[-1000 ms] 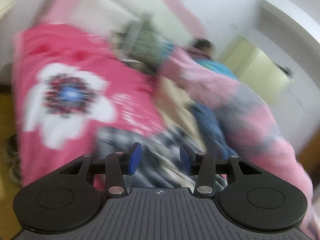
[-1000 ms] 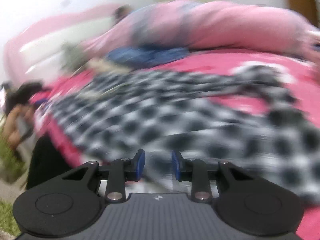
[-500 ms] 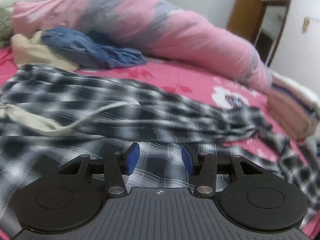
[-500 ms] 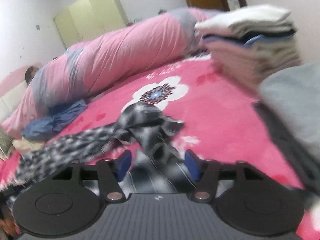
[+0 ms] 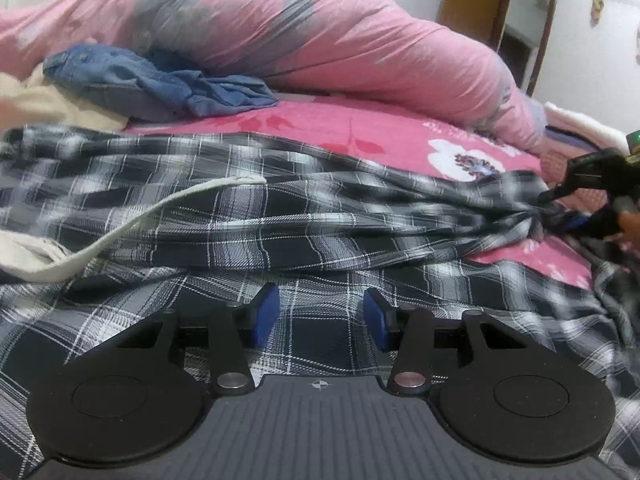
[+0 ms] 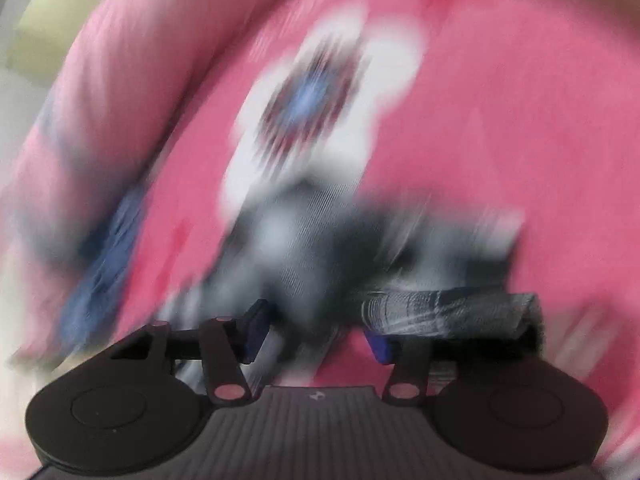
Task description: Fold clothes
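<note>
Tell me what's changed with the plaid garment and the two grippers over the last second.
Both grippers swung across the bed. The right gripper went to the far end of the plaid garment; its jaws have just been closing, with bunched cloth between them, though blur hides whether they pinch it. The left gripper came low over the near part, jaws open as before. The blue clothes and pink quilt stayed put.

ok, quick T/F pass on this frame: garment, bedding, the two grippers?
1. The black-and-white plaid garment lies neatly folded. False: it is spread out and rumpled on the pink floral bedsheet.
2. A crumpled blue denim garment lies against the pink-and-grey rolled quilt. True.
3. The left gripper is clamped on a white towel. False: its jaws stand apart above plaid cloth.
4. The right gripper has plaid cloth at its fingers; the view is blurred. True.
</note>
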### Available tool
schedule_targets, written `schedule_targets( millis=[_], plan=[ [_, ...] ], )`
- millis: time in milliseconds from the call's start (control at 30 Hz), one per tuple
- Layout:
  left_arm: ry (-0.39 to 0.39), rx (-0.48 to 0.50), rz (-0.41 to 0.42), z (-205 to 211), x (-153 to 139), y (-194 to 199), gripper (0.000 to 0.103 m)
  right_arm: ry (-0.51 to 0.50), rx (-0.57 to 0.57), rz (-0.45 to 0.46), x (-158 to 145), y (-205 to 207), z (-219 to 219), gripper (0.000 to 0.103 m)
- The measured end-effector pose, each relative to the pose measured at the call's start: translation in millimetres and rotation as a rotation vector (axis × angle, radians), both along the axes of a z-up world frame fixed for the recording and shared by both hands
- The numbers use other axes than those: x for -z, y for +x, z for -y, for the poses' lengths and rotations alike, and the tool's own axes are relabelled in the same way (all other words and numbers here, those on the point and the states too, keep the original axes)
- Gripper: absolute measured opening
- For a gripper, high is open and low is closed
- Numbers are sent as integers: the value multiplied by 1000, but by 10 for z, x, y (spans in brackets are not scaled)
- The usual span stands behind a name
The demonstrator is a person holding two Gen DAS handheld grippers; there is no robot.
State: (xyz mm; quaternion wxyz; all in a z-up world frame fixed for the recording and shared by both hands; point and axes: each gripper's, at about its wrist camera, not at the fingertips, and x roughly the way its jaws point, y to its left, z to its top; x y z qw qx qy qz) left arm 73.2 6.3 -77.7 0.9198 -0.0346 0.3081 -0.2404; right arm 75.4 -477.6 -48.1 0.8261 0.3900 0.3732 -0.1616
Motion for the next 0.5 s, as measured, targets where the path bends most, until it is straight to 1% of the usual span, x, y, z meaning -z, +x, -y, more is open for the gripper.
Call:
schedule_targets(
  millis=[33, 100, 200, 333, 400, 467, 500],
  plan=[
    [-7, -1, -4, -6, -1, 4, 46, -81, 66, 9, -68, 9, 139, 56],
    [-13, -2, -8, -11, -4, 7, 47, -111, 161, 7, -88, -13, 409, 57],
    [-9, 0, -8, 3, -15, 6, 48, -31, 248, 6, -63, -233, 666, 57],
    [-5, -2, -7, 20, -27, -8, 48, -70, 237, 4, -257, -760, 663, 61],
    [1, -3, -6, 32, -32, -14, 48, -81, 199, 15, -373, -1128, 572, 63],
    [3, -5, -6, 34, -35, -15, 48, -89, 135, 23, -527, -1480, 462, 65],
    [3, -6, -6, 32, -36, -14, 48, -94, 101, 22, -559, -1633, 382, 68]
  ],
)
